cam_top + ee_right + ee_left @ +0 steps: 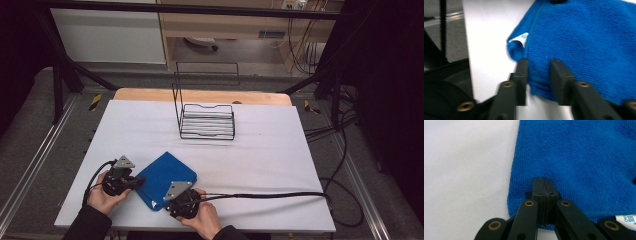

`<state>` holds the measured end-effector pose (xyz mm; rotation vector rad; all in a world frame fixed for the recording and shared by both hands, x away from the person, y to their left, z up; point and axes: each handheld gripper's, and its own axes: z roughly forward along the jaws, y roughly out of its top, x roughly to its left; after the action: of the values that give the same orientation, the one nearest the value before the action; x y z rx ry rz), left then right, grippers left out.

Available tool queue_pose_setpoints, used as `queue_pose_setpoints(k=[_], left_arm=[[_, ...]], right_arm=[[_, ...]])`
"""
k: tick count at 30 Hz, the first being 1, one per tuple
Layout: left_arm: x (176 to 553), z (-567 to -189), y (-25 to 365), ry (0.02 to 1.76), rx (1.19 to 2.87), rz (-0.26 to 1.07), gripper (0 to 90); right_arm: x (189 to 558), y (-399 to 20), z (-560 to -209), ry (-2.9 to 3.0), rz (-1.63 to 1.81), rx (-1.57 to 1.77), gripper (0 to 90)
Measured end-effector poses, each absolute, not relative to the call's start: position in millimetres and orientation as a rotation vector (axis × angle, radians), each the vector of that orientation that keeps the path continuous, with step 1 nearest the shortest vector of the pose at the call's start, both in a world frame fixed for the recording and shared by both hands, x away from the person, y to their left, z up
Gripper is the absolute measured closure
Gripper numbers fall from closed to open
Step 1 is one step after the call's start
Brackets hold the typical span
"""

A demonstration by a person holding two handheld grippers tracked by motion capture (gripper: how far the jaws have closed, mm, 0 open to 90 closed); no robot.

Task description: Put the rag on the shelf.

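A black wire rack [206,120] stands empty near the far middle of the white table [280,165], its tall back frame rising above a low slatted basket, well apart from the work at the near edge. Beyond the table, a strip of wooden board [200,95] shows at the far edge, and black cables [345,150] trail over the grey floor at the right. Nothing lies between the rack and the folded blue cloth [162,177], which rests flat on the near part of the table between 2 hand-held grippers. The cloth is a thick, nubby towelling, folded into a rough square set cornerwise, with a small white label [627,218] peeping from one edge. The left gripper [136,183] meets the cloth's left edge; in the left gripper view its 2 jaws stand pressed together, with the cloth's edge [524,195] lying at and under their tips, though whether any fabric is pinched between them cannot be told. The right gripper [170,199] sits at the cloth's near corner; in the right gripper view its jaws stand partly apart with a bulging fold of the cloth [539,72] between them, the pads close against the fabric on both sides. A hand [105,197] holds the left gripper, another hand [205,220] the right, both sleeves dark.
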<state>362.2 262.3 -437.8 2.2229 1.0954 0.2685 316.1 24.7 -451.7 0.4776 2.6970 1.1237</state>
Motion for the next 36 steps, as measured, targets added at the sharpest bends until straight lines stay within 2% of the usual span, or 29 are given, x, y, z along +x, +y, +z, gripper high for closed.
queue_pose_setpoints(k=[4,15,21,23,25,28,33,36], left_arm=[[363,-438,263,1.098,2.214,0.261,89.9],[363,-437,269,1.102,2.168,0.243,89.8],[363,-438,268,1.099,2.175,0.241,89.8],[364,-439,269,1.099,2.174,0.239,89.8],[364,-439,269,1.101,2.171,0.237,89.8],[364,-439,269,1.099,2.175,0.245,89.8],[363,-439,269,1.097,2.171,0.248,89.8],[363,-439,270,1.093,2.158,0.243,89.6]], right_arm=[[317,25,-451,2.702,1.131,0.47,85.5],[325,23,-436,2.764,1.215,0.528,87.9],[327,20,-439,2.758,1.148,0.485,82.7],[326,21,-441,2.769,1.154,0.489,71.5],[326,21,-444,2.763,1.124,0.48,65.6],[325,21,-447,2.757,1.105,0.446,64.9],[327,20,-450,2.749,1.106,0.396,71.4],[330,17,-451,2.746,1.132,0.411,82.8]])
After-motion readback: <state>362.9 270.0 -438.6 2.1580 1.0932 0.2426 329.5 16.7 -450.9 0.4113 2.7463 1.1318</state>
